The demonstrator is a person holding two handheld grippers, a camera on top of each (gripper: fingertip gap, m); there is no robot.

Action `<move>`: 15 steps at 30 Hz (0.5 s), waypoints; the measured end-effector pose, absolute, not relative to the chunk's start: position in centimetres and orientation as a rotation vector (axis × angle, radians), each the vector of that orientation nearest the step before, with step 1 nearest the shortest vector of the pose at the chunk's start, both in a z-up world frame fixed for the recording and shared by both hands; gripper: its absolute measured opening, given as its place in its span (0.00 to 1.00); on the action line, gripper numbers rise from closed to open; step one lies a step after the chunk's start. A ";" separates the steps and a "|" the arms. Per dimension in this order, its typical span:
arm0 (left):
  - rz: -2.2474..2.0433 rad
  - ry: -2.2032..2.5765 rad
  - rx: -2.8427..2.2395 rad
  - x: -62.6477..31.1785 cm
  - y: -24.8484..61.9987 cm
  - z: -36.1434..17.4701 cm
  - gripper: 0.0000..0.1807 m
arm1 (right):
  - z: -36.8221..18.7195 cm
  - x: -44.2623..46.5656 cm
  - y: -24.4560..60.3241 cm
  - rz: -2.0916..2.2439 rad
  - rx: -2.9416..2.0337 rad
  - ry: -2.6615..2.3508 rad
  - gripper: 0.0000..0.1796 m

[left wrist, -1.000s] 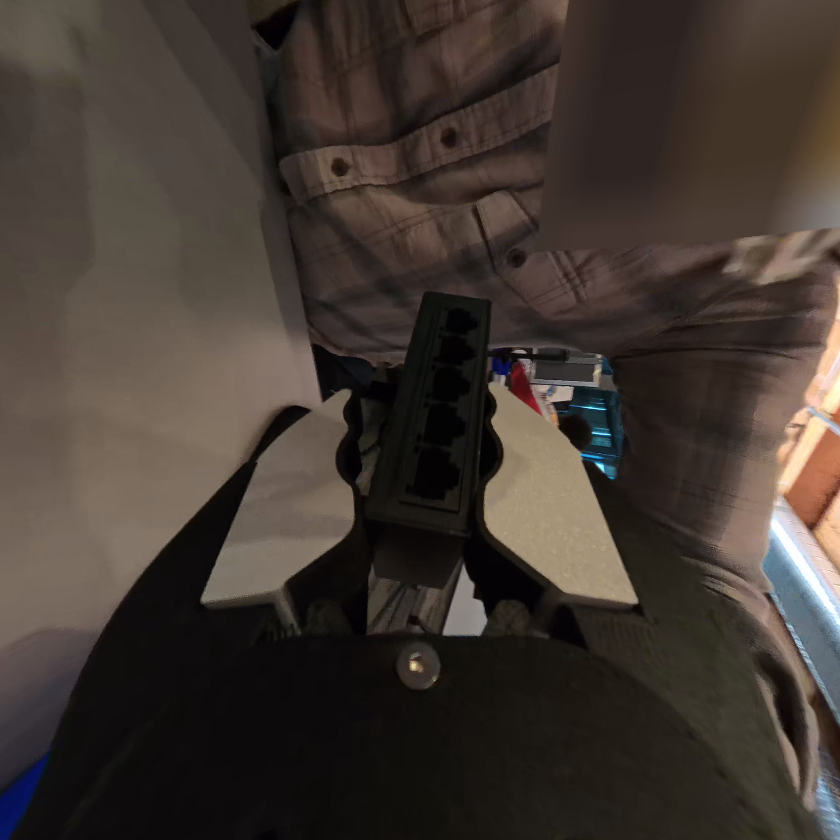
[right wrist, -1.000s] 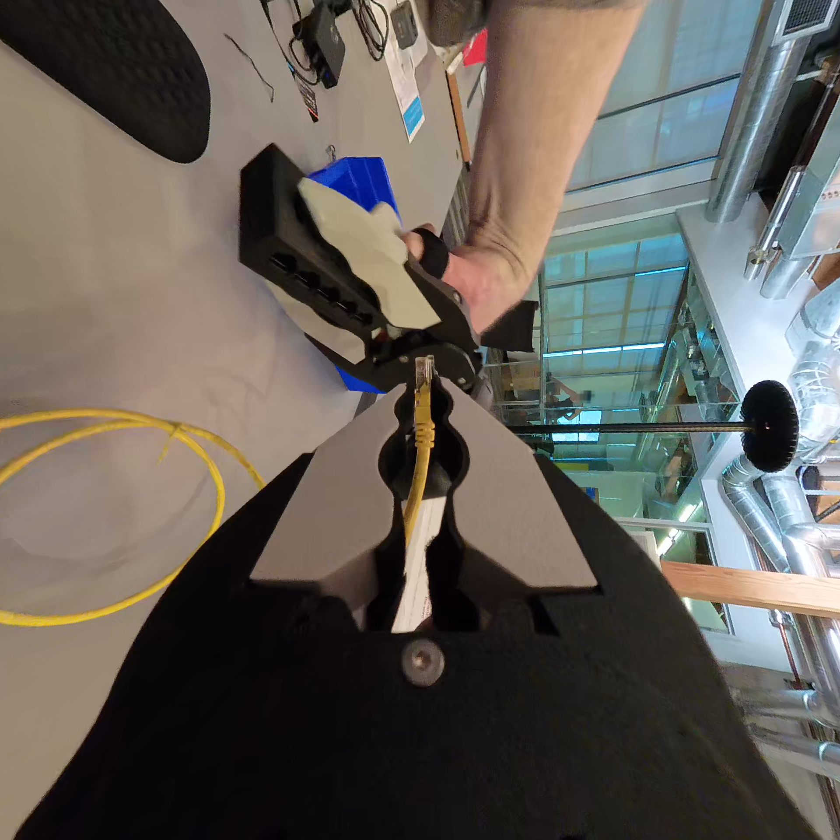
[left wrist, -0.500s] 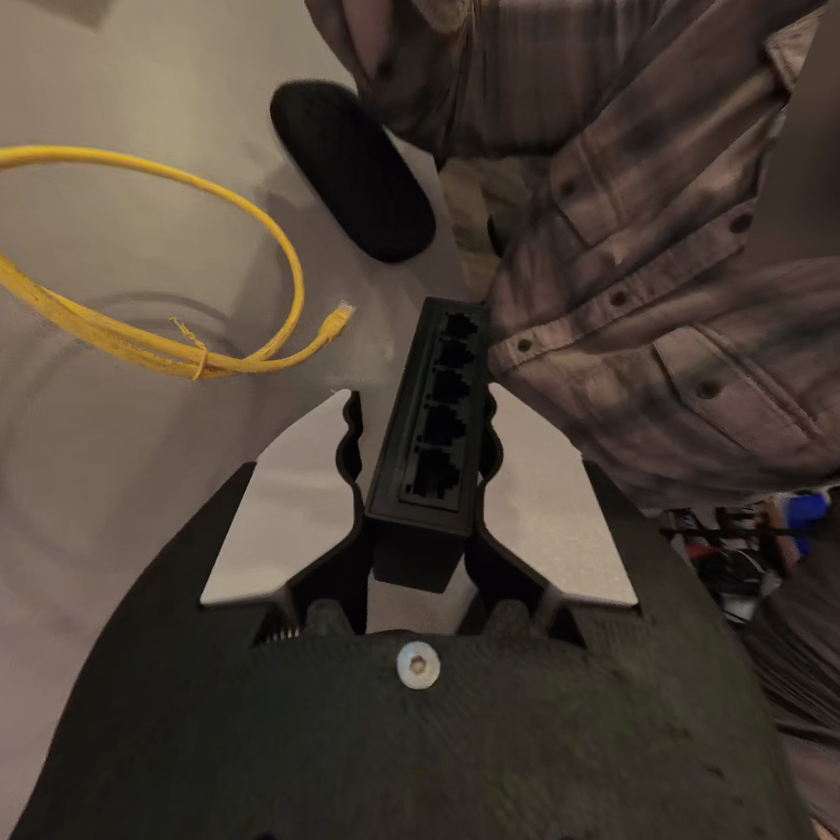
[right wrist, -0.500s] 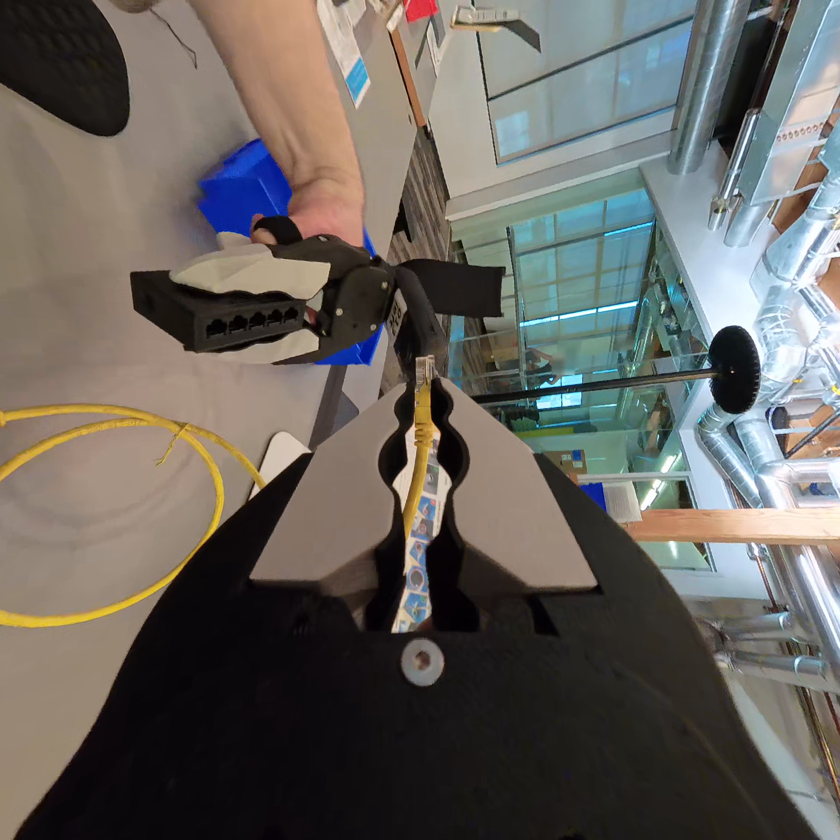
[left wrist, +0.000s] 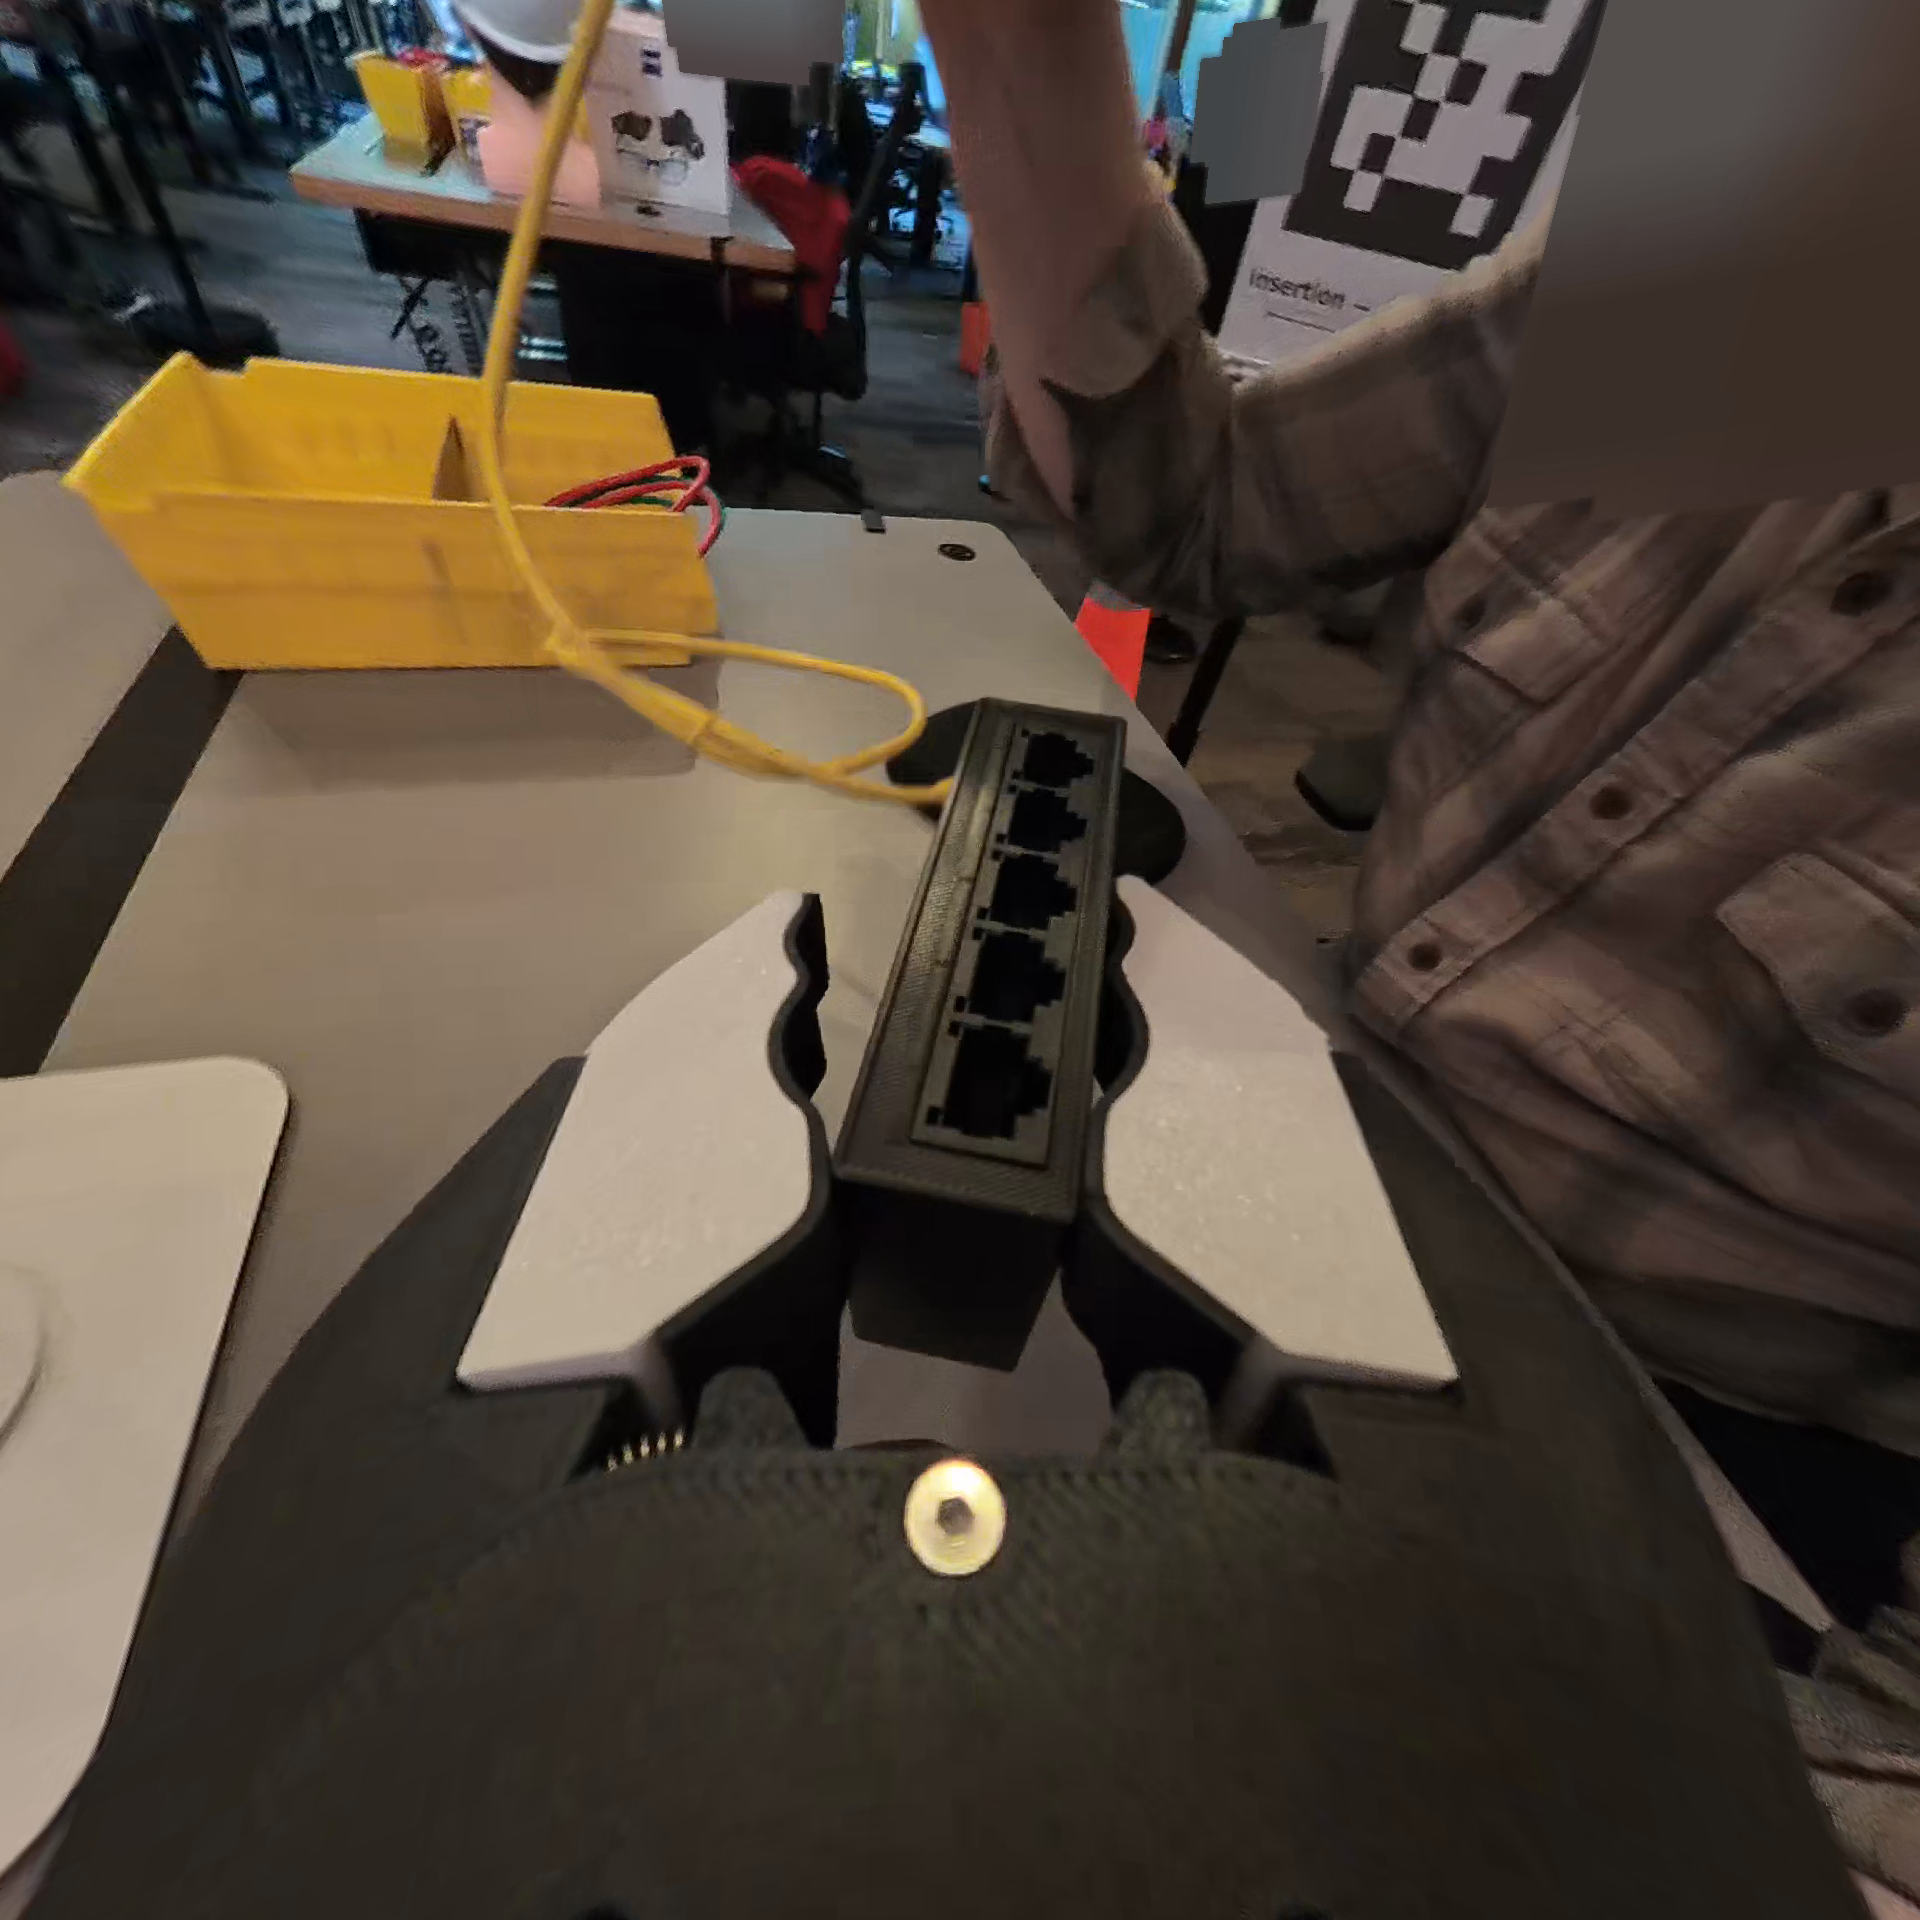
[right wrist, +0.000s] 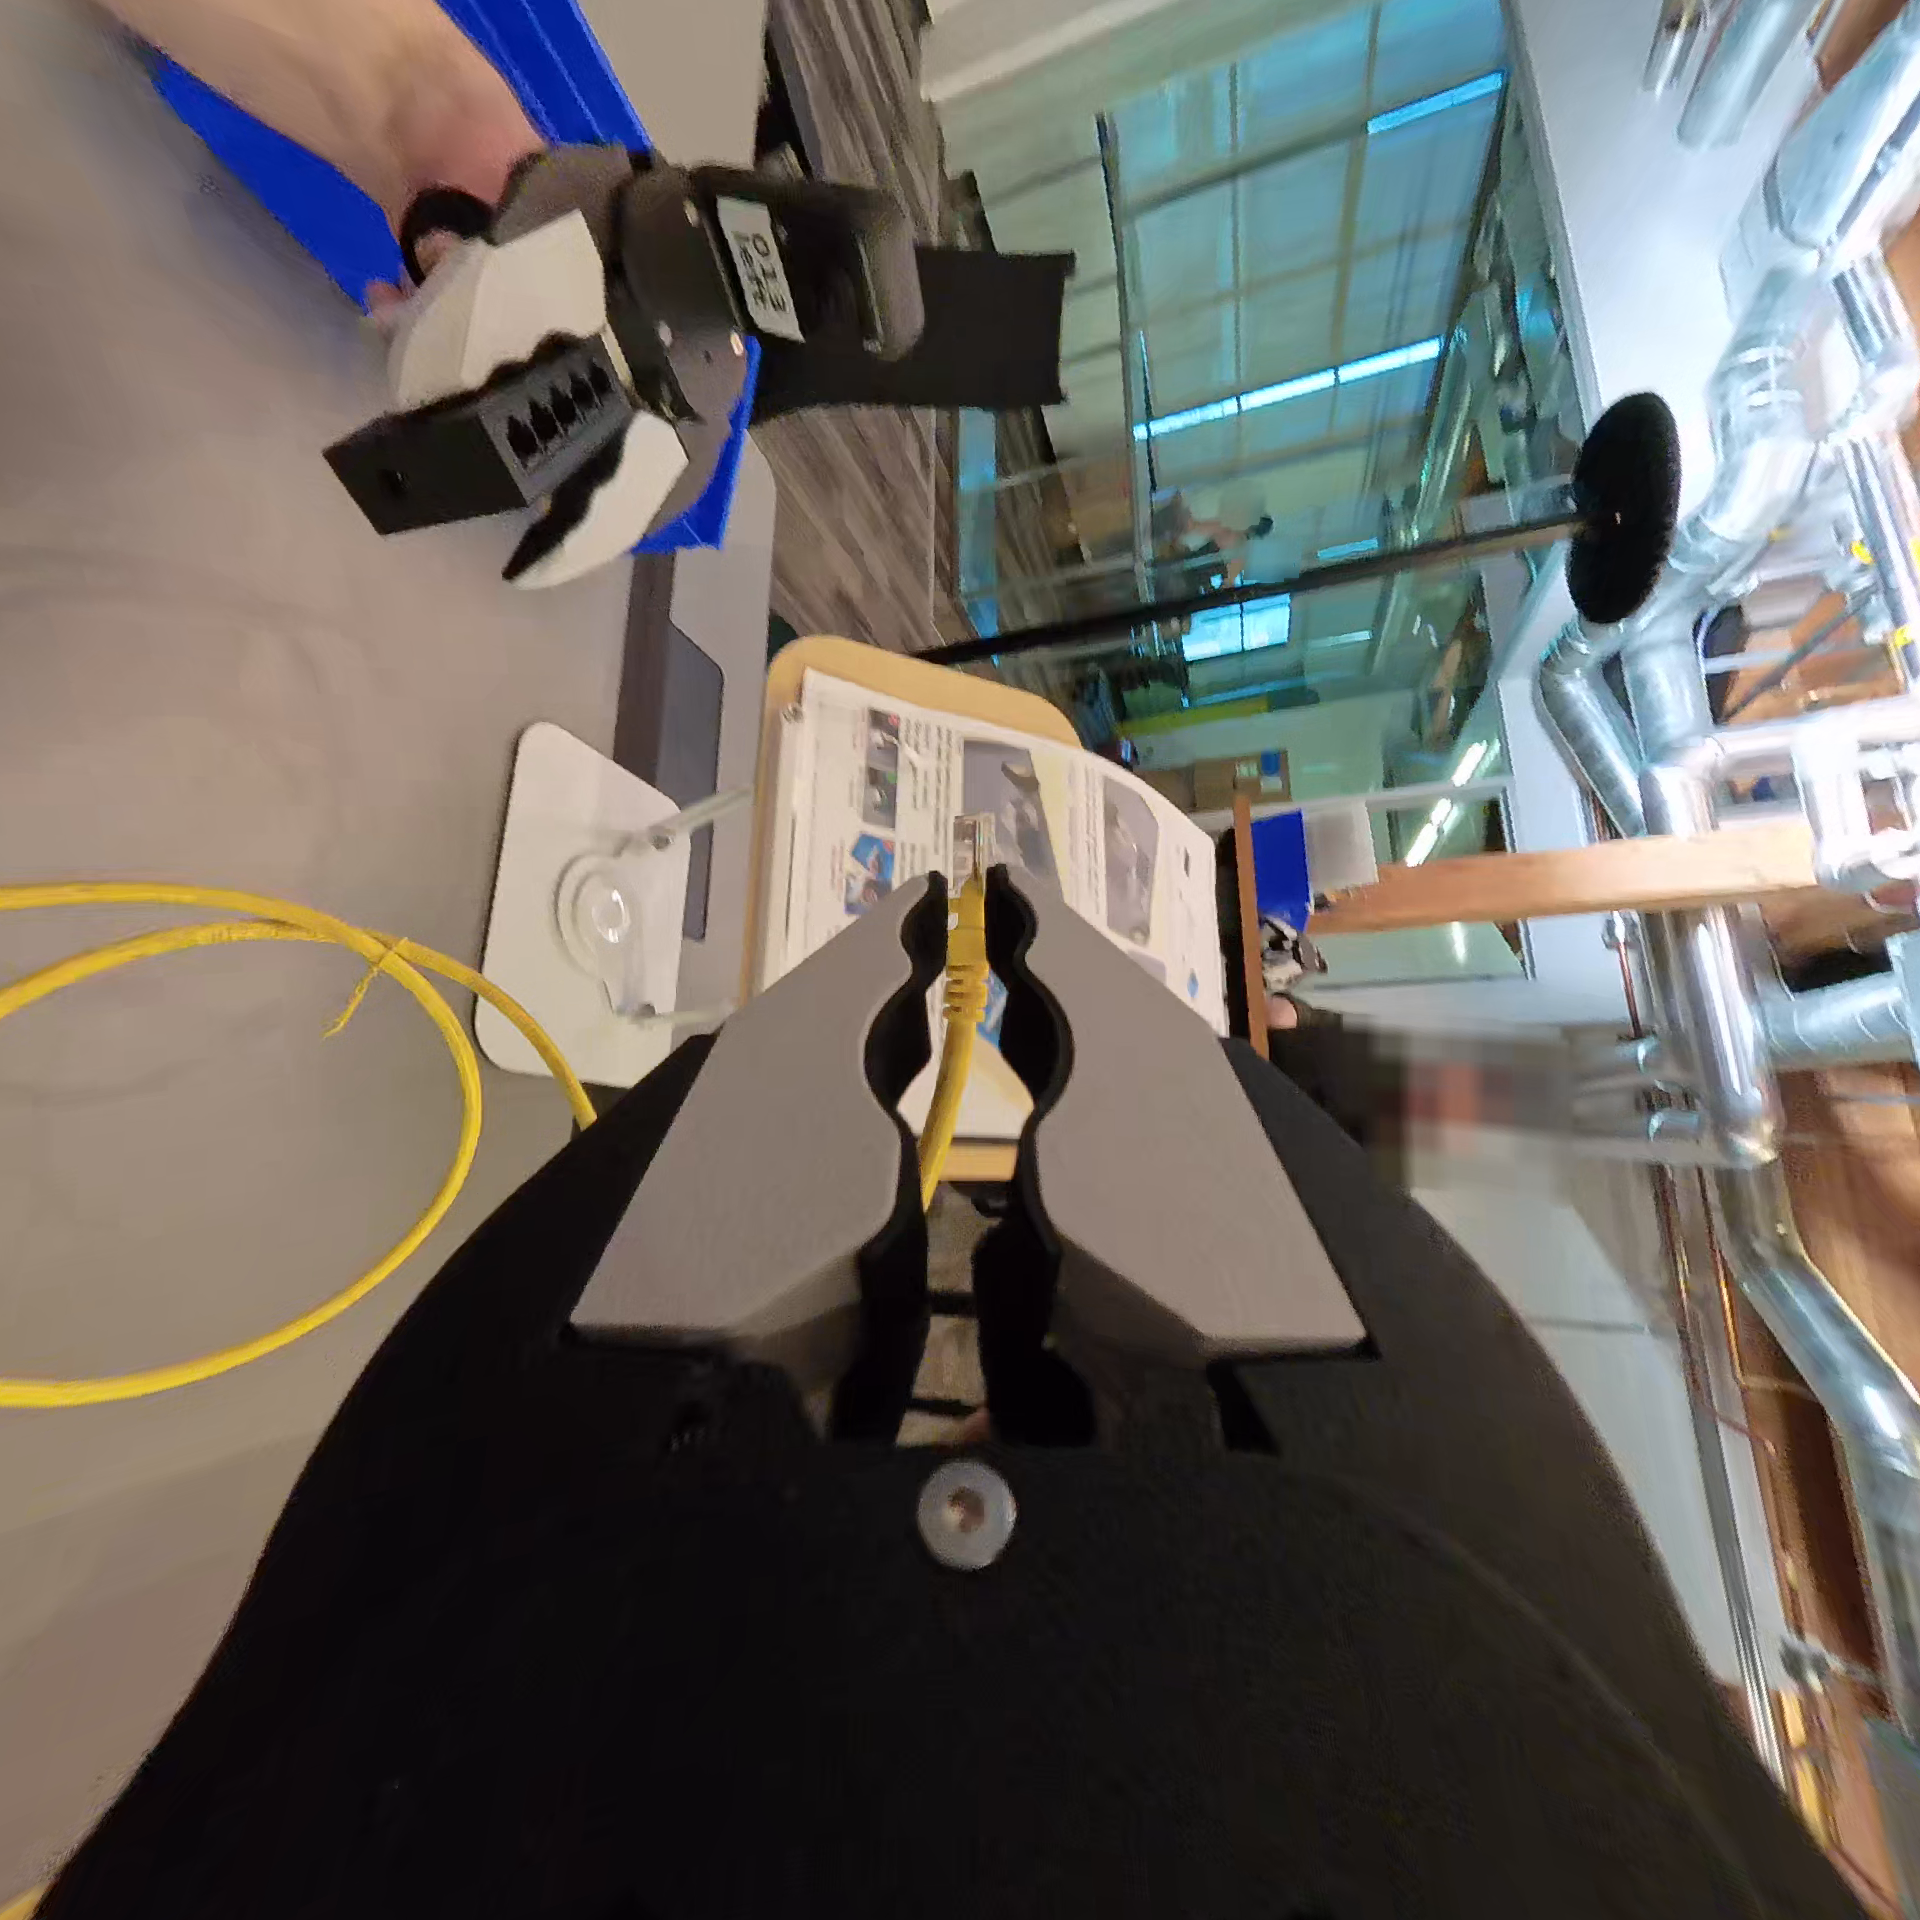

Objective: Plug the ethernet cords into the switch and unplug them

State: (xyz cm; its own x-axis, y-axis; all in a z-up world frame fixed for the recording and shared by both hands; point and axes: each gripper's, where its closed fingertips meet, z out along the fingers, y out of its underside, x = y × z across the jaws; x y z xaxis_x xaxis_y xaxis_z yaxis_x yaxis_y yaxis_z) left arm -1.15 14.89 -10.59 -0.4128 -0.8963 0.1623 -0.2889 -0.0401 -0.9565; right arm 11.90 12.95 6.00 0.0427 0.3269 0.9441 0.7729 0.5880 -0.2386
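Yellow bin point(left wrist: 416, 540) holds red and green wires point(left wrist: 665, 488)

Black switch point(left wrist: 987, 997): oblong box, row of five empty ports facing up toward the camera, held above the grey table point(left wrist: 436, 894).

Yellow ethernet cord point(right wrist: 961, 997): clear plug at its tip, unplugged; slack loops on the table.

Yellow cord point(left wrist: 540, 312) runs off top edge in left wrist view. Switch point(left wrist: 977, 997) underside hidden. Yellow bin point(left wrist: 416, 561) contents mostly hidden. Background blurred.
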 end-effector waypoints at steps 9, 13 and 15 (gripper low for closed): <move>-1.363 1.728 -1.275 -1.4 14.8 -10.5 0.27 | 10.3 23.5 14.3 -0.663 -1.167 -1.365 0.03; -1.362 1.741 -1.292 -0.8 14.7 -11.2 0.27 | 11.8 30.2 15.0 -0.769 -1.274 -1.297 0.03; -1.371 1.752 -1.299 -0.5 14.6 -11.6 0.27 | 11.9 33.5 15.4 -0.801 -1.331 -1.262 0.03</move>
State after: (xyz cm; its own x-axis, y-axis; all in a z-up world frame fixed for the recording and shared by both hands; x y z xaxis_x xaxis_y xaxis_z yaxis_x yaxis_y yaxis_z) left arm -0.51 14.60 -11.64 -0.3751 -0.9177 0.1307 -0.3472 0.0084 -0.9377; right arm 33.48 15.42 11.86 0.2097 0.2305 0.9502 0.9581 0.1456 -0.2467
